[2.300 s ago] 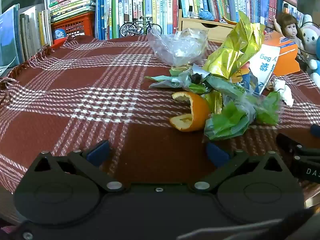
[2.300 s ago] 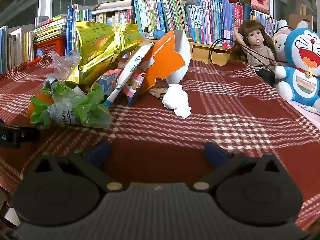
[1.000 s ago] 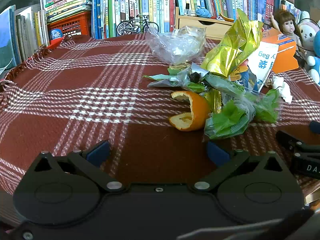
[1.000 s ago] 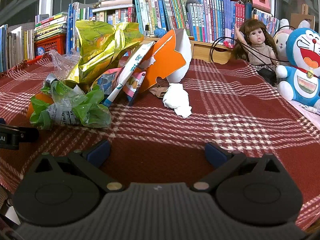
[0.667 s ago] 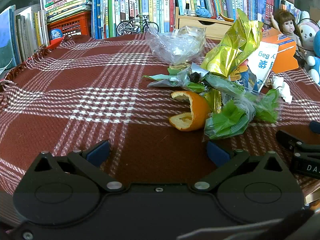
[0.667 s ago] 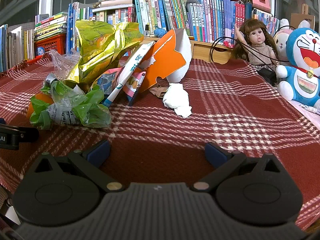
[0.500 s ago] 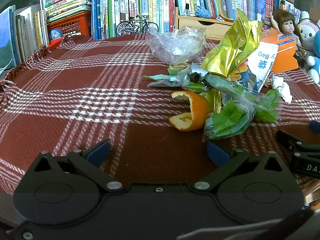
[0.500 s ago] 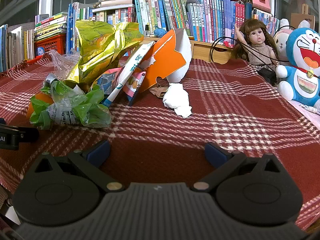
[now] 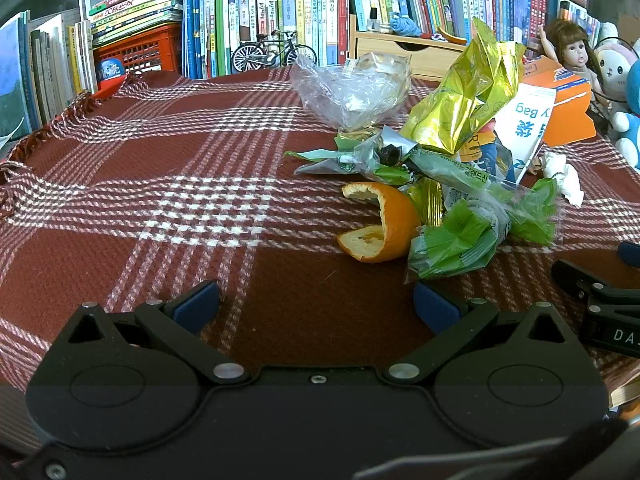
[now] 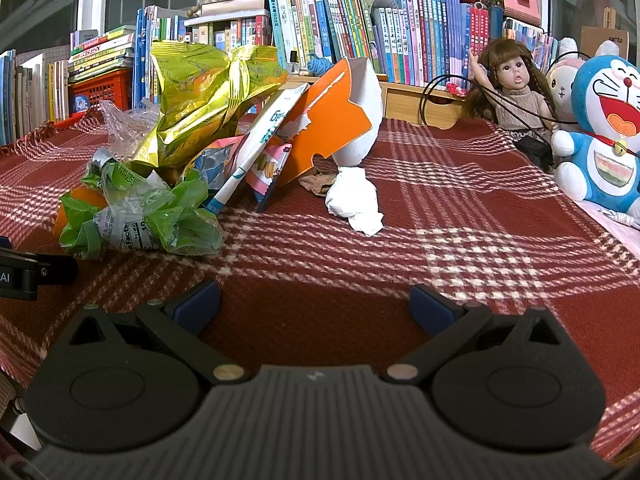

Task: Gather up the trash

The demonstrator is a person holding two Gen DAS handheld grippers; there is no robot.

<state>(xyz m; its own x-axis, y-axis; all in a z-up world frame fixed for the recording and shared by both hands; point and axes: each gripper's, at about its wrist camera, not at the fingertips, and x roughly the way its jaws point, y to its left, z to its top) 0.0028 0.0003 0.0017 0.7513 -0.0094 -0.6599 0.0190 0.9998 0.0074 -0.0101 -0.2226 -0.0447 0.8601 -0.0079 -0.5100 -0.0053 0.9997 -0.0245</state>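
A heap of trash lies on the red plaid cloth (image 9: 160, 200): an orange peel (image 9: 380, 224), green plastic wrappers (image 9: 460, 240), a gold foil bag (image 9: 464, 108), a clear plastic bag (image 9: 352, 88), an orange-and-white torn carton (image 10: 336, 120) and a crumpled white tissue (image 10: 354, 200). My left gripper (image 9: 316, 304) is open, low over the cloth, just short of the peel. My right gripper (image 10: 314, 300) is open too, with the tissue ahead of it and the green wrappers (image 10: 140, 216) to its left. Neither holds anything.
Rows of books (image 9: 280, 8) and a red crate (image 9: 136, 52) line the back. A model bicycle (image 9: 272, 52) and a wooden drawer box (image 9: 400, 48) stand behind the heap. A doll (image 10: 516, 88) and a blue plush toy (image 10: 604, 132) sit at the right.
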